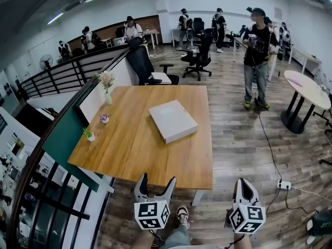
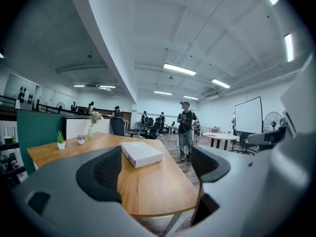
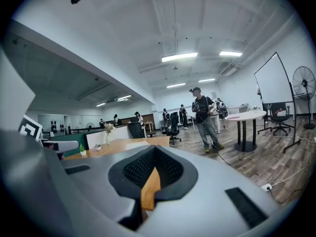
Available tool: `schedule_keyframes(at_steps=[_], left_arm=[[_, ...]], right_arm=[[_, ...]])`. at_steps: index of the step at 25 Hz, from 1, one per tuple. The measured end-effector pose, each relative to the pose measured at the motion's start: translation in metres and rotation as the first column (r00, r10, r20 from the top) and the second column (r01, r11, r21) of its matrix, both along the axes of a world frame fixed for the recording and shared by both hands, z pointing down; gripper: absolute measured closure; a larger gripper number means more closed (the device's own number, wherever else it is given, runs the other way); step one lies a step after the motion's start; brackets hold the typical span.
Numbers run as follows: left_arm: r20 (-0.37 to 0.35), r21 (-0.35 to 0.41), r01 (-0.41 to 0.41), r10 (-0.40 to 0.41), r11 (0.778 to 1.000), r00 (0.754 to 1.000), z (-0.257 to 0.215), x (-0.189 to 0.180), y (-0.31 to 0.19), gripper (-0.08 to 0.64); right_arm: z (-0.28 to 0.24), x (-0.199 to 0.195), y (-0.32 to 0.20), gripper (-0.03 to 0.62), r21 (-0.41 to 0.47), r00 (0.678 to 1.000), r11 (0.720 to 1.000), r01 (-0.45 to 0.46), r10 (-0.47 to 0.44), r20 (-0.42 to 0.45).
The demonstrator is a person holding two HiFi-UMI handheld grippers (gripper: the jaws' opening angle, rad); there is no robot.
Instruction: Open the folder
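Observation:
The folder [image 1: 173, 120] is a flat white case lying shut on the wooden table [image 1: 129, 149], right of centre; in the left gripper view the folder [image 2: 141, 153] lies beyond the jaws. My left gripper [image 1: 158, 179] hangs below the table's near edge, open and holding nothing, its jaws wide apart in its own view [image 2: 158, 169]. My right gripper [image 1: 244, 182] hovers over the floor to the right of the table, well short of the folder. Its jaws are shut with only a thin slit between them [image 3: 154, 174], through which a strip of table shows.
A small potted plant [image 1: 90, 135], a tiny pot [image 1: 104, 119] and a vase of flowers [image 1: 107, 87] stand along the table's left edge by a green partition. A black office chair [image 1: 148, 66] stands behind. A person [image 1: 256, 56], a round white table [image 1: 308, 90] and a floor power strip [image 1: 284, 184] are right.

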State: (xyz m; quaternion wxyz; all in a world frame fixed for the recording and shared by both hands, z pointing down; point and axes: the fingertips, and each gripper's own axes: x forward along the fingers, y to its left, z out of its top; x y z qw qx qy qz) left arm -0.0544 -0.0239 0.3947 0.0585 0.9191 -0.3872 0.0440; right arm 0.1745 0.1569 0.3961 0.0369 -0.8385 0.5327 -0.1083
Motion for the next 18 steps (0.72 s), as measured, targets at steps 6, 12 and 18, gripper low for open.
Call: schedule_keyframes(at_steps=[6,12,18], left_arm=[[-0.021,-0.006,-0.004,0.004,1.000,1.000,0.001,0.029,-0.068,0.115],[-0.035,-0.027,0.000,-0.001,1.000,0.999,0.003,0.064,-0.153,0.115],[-0.025,-0.040,-0.032,0.031,0.999,0.999,0.007,0.101,-0.229,0.115]], right_arm=[[-0.006,0.028,-0.065,0.591,-0.014,1.000,1.000,-0.002,0.002,-0.022],[-0.013,0.066,-0.135,0.591,-0.021,0.999,1.000,-0.019,0.018,-0.033],[-0.020,0.104,-0.208,0.591,-0.032,0.999,0.999,-0.037,0.036,-0.040]])
